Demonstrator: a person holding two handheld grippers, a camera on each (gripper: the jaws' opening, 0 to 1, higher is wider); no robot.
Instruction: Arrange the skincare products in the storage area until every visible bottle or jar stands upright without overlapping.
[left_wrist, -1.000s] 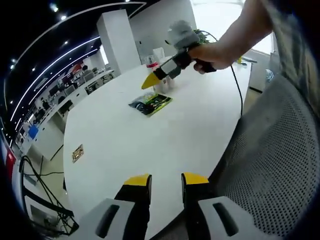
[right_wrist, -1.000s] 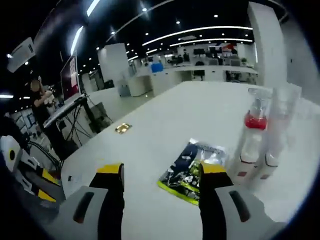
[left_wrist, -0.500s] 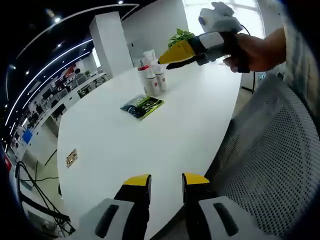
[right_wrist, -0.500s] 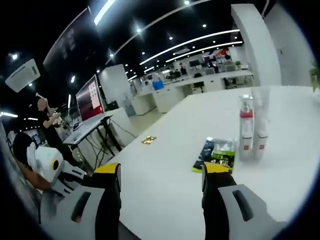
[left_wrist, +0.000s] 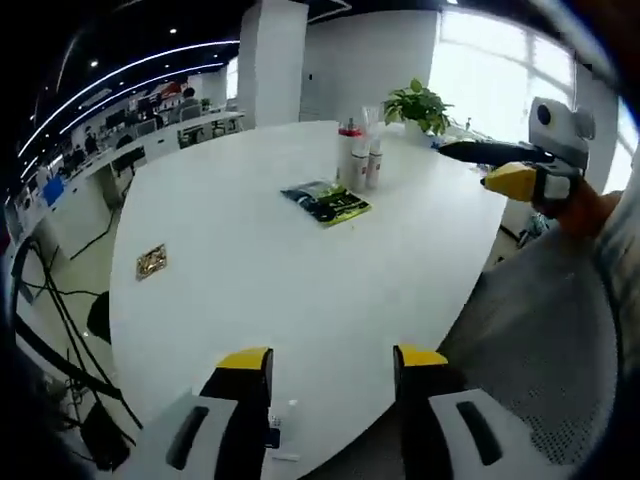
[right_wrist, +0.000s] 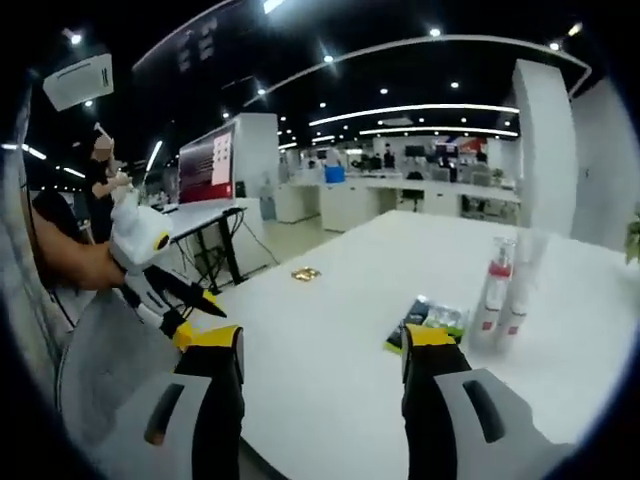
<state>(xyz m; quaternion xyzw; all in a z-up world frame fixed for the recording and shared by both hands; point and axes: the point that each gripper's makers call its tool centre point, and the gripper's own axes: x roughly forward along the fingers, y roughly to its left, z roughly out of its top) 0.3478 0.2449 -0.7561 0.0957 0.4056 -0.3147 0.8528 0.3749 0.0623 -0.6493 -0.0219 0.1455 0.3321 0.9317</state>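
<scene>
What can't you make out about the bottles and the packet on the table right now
- Bottles: too small and distant in both views to read labels or count surely; they stand close together, so touching or apart is unclear.
- Flat packet: print too small in the left gripper view; in the right gripper view the right gripper's own jaw tip hides its near edge.

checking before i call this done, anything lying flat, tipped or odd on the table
One thing: a dark and yellow-green sachet lies flat on the white table, just in front of the bottles, which stand upright close together. A small gold item lies apart near the table's edge. Nothing looks spilled.
</scene>
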